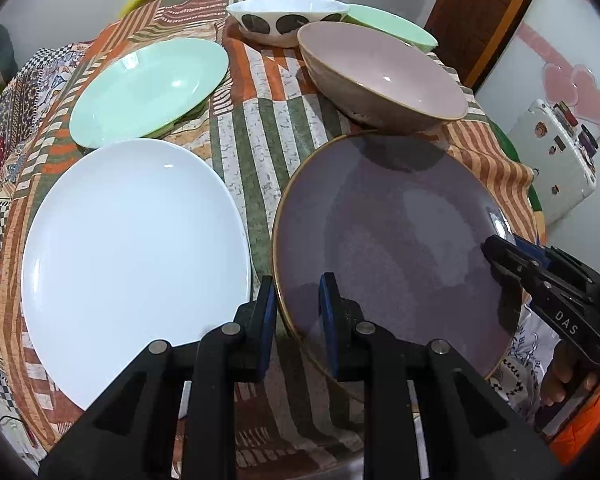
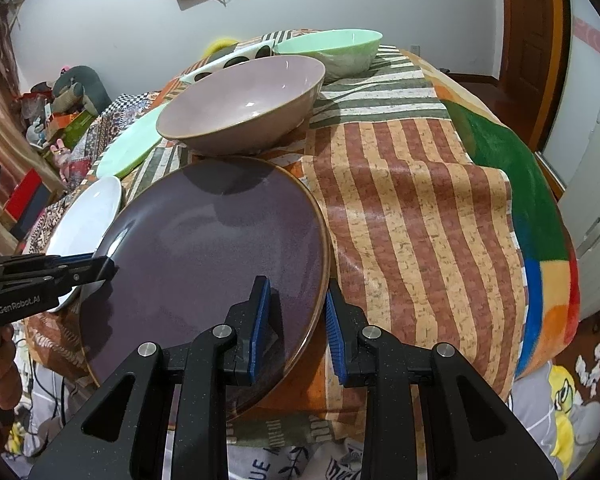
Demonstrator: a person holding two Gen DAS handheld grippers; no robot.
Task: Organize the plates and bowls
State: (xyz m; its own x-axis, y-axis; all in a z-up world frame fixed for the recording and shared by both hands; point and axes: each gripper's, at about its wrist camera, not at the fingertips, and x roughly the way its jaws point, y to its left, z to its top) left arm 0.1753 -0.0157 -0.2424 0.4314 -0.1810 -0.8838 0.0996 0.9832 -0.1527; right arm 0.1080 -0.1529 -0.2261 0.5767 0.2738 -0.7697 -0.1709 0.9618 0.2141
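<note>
Nothing is stacked yet, so the sorting is judged to be at its start. Taken from left to right in the left wrist view, a white plate (image 1: 132, 248) is seen lying flat at the near left of the worktop (image 1: 260, 128), with a pale green plate (image 1: 148, 92) just behind it. To their right a purple plate (image 1: 392, 240) is found at the near edge, its near rim reaching out past that edge. Its left rim is pinched by the left tongs (image 1: 298, 320), one pad above and one below, and its right rim is pinched likewise by the right tongs (image 2: 296, 320). Whether it is lifted clear of the cloth cannot be told. Behind it a pink bowl (image 1: 384, 76) is set by itself, and at the far edge a spotted bowl (image 1: 288, 20) and a green bowl (image 1: 392, 28) are standing side by side. Three plates and three bowls are thus left to be gathered
</note>
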